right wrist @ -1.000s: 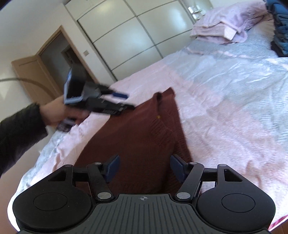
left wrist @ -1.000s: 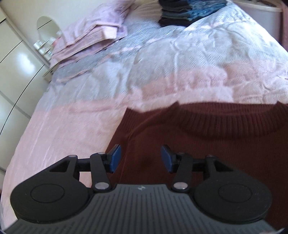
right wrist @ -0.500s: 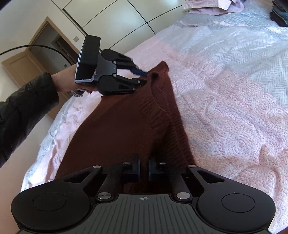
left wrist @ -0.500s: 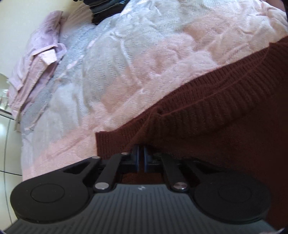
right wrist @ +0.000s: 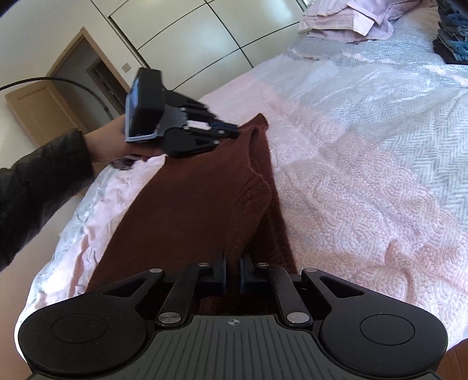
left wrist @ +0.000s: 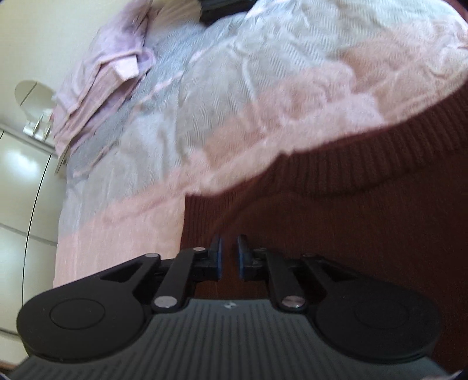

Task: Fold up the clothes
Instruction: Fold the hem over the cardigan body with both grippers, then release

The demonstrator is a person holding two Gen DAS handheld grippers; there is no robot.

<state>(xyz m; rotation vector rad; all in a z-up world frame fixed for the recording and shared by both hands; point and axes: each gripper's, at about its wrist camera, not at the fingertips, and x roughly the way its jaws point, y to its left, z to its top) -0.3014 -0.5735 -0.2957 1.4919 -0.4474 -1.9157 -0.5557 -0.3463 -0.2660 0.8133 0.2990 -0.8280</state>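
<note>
**Both grippers pinch the sweater's edge**

The right gripper (right wrist: 232, 273) has its jaws drawn close on a raised fold of the maroon sweater (right wrist: 187, 210); the cloth runs up between the pads, but the grip point itself is hidden behind the fingers. The left gripper (left wrist: 228, 261) is nearly shut with a narrow gap between its blue pads (left wrist: 218, 260) — knit lies behind the gap, and from its own blurred view the hold is hard to confirm. In the right wrist view its tips meet the sweater's far corner (right wrist: 257, 122), and the cloth lifts to them there.

The sweater lies on the bed (right wrist: 365, 163), near its left edge, long axis running from the right gripper away to the left one. Its ribbed edge (left wrist: 365, 163) arcs across the left view; its right end is cut off by the frame.

Around it: a pink and grey-white quilt, folded lilac linen (right wrist: 348, 20) at the head, a dark clothes stack (right wrist: 453, 35) cut off at the frame edge, white wardrobe doors (right wrist: 187, 32), a wooden door (right wrist: 38, 108). The person's left hand (right wrist: 111, 143) and dark sleeve (right wrist: 38, 187) show beside the bed.
</note>
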